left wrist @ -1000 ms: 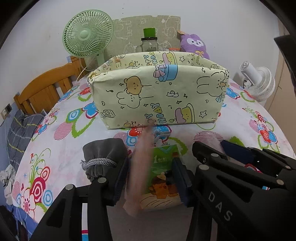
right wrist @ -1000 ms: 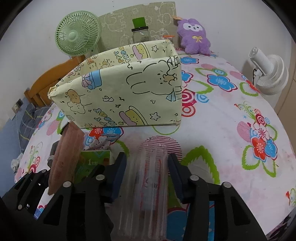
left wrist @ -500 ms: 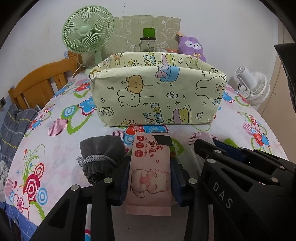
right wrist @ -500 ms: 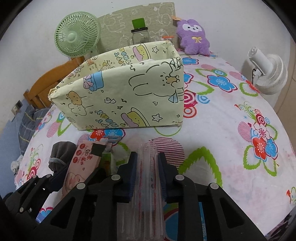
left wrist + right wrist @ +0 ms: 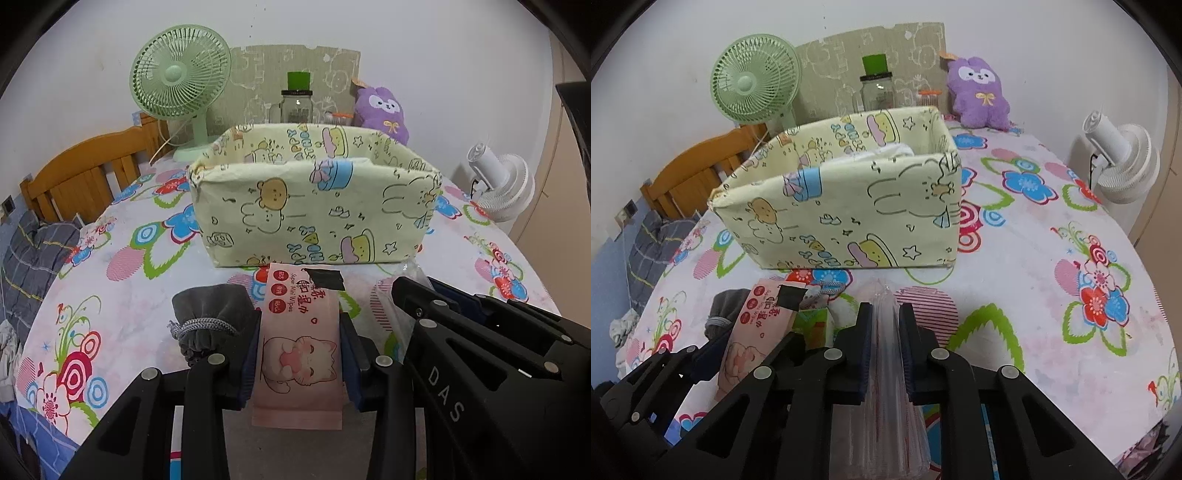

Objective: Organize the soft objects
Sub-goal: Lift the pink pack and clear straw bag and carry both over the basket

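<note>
My left gripper (image 5: 300, 334) is shut on a pink pack of wet wipes (image 5: 299, 332) with a cat print, held flat just above the table. The same pack (image 5: 753, 332) shows at the lower left of the right wrist view. My right gripper (image 5: 885, 325) is shut on a clear crinkled plastic packet (image 5: 886, 369), squeezed thin between the pads. A pale yellow fabric storage box (image 5: 314, 206) with cartoon prints stands open-topped just beyond both grippers; white cloth (image 5: 886, 152) lies inside it. A grey drawstring pouch (image 5: 207, 317) lies on the table left of the wipes.
A green pack (image 5: 814, 325) lies under the wipes. At the back stand a green fan (image 5: 177, 81), a glass jar (image 5: 296, 105) and a purple plush (image 5: 380, 110). A white fan (image 5: 498, 184) is at the right edge, a wooden chair (image 5: 85, 166) at the left.
The left gripper closed on the pink wipes pack, which turned from edge-on and blurred to flat and face-up. The right gripper's jaws closed in and pinched the clear packet.
</note>
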Tool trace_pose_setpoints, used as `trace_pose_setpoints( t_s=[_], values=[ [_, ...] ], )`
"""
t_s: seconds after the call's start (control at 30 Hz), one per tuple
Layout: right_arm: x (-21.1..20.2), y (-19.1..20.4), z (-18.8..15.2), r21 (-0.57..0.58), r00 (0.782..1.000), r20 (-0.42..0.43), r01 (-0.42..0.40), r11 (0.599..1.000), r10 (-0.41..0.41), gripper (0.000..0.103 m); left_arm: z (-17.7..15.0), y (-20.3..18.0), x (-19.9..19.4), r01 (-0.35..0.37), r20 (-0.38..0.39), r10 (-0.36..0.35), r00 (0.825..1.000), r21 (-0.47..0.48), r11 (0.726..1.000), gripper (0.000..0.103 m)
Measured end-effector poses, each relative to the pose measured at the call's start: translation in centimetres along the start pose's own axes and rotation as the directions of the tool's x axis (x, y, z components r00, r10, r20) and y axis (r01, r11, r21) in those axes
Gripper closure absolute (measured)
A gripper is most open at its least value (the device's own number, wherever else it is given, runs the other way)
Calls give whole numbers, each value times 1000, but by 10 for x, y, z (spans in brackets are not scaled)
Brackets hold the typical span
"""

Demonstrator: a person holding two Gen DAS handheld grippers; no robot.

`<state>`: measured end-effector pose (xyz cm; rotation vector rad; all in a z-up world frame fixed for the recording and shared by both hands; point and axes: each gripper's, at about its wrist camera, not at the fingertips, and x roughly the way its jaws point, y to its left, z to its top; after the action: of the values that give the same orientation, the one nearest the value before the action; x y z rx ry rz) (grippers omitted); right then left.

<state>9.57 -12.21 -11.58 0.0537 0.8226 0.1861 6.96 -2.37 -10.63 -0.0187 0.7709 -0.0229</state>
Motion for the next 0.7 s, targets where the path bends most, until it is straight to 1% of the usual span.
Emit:
trace_pose_setpoints(
  t_s=[0.37, 0.7],
  values=[
    [-27, 1, 7, -1, 998, 61, 6, 1000, -6, 86, 8, -6, -23, 6, 54, -6, 999, 4, 1000, 64],
    [-57, 3, 20, -7, 992, 126, 2, 1000, -1, 86, 25, -12, -50, 4, 111, -5, 994, 9, 1000, 64]
  ],
)
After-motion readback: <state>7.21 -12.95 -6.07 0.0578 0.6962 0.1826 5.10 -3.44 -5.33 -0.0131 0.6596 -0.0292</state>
